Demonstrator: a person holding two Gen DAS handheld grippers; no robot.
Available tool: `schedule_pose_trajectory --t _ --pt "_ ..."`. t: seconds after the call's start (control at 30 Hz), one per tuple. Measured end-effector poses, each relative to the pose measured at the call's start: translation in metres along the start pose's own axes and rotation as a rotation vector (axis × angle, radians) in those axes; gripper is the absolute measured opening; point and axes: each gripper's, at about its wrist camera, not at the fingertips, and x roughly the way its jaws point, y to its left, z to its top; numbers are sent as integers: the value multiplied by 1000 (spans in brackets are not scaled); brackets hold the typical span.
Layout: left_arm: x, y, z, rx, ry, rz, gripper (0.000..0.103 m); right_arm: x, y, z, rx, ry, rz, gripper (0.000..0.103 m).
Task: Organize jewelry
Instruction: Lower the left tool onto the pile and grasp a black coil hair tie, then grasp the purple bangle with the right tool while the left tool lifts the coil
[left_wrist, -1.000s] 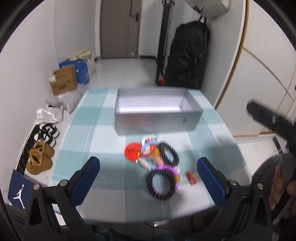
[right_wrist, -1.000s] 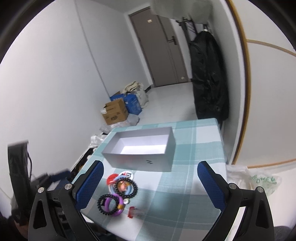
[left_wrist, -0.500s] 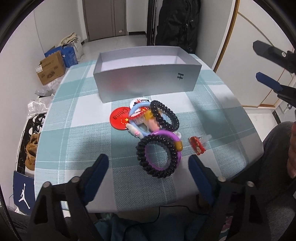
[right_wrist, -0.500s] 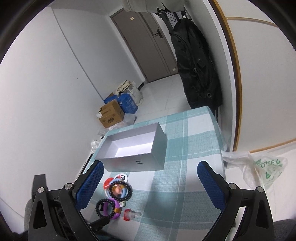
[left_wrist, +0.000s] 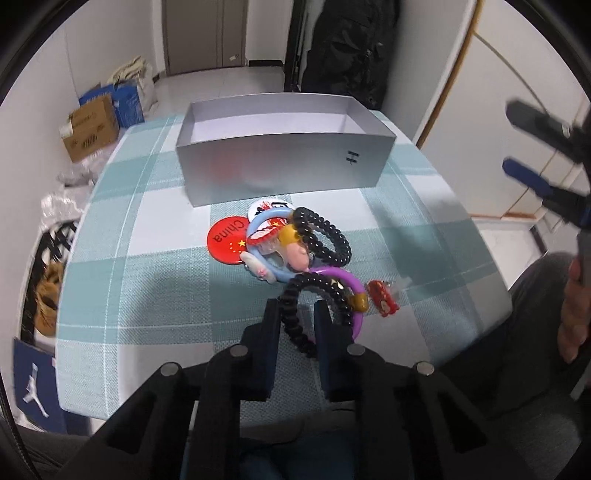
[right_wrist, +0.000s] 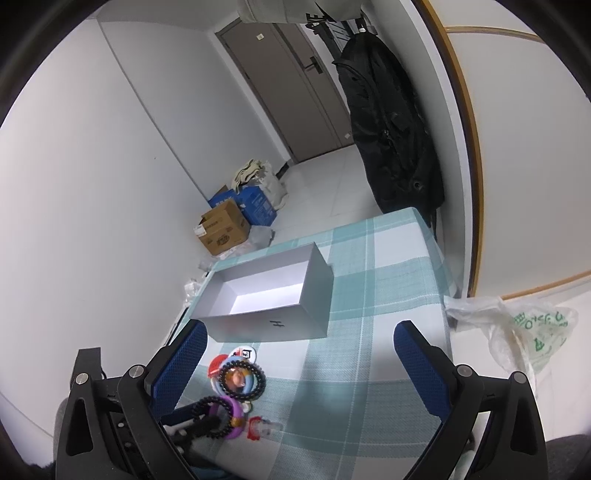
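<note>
Nearest the table edge, the left gripper (left_wrist: 297, 314) has just been closing, and its jaws now pinch the near arc of a black coil tie (left_wrist: 314, 314), the one with a purple ring (left_wrist: 347, 284) threaded through or lying under it; which, I cannot tell. A small red clip (left_wrist: 382, 302) lies just to the right of that pair, touching or nearly so. A little farther in sits the rest of the heap: a second black coil (left_wrist: 325, 240) over a blue ring (left_wrist: 266, 236) and some charms, with a red China badge (left_wrist: 227, 240) to the left. Beyond them stands the open grey box (left_wrist: 284, 166), empty as far as I can see, on the checked cloth (left_wrist: 147, 258). The right gripper (right_wrist: 299, 365) hangs above the table with its jaws spread wide, holding nothing. The trouble I would expect is in the lift: the purple ring may ride up with the coil and drop halfway to the box, or the stretchy coil may snag the heap and drag pieces toward the edge. A thin springy loop could also slip out of the pinch.
</note>
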Motion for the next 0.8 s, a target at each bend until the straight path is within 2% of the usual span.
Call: schedule_pose_trajectory --t 0.07,0.1,0.33,0.43,0.57,0.7,0.8 --pt "2 4 1 -23 4 4 12 1 1 -1 -1 4 -3 102" --pt "2 5 1 -31 2 -8 7 1 1 -1 -2 5 -4 102" --pt "-3 3 8 -19 -32 -14 6 1 2 -2 -20 8 -13 102" --pt "-5 8 12 -49 -35 -44 6 4 5 -3 -33 17 -20 102" --pt "-22 14 17 -79 -92 -80 6 8 11 -6 -63 52 -4 102" --pt "-38 27 26 -151 -158 -122 6 13 22 -13 -111 102 34 102" --pt "-46 38 31 -185 -202 -124 6 20 32 -23 -144 163 63 102"
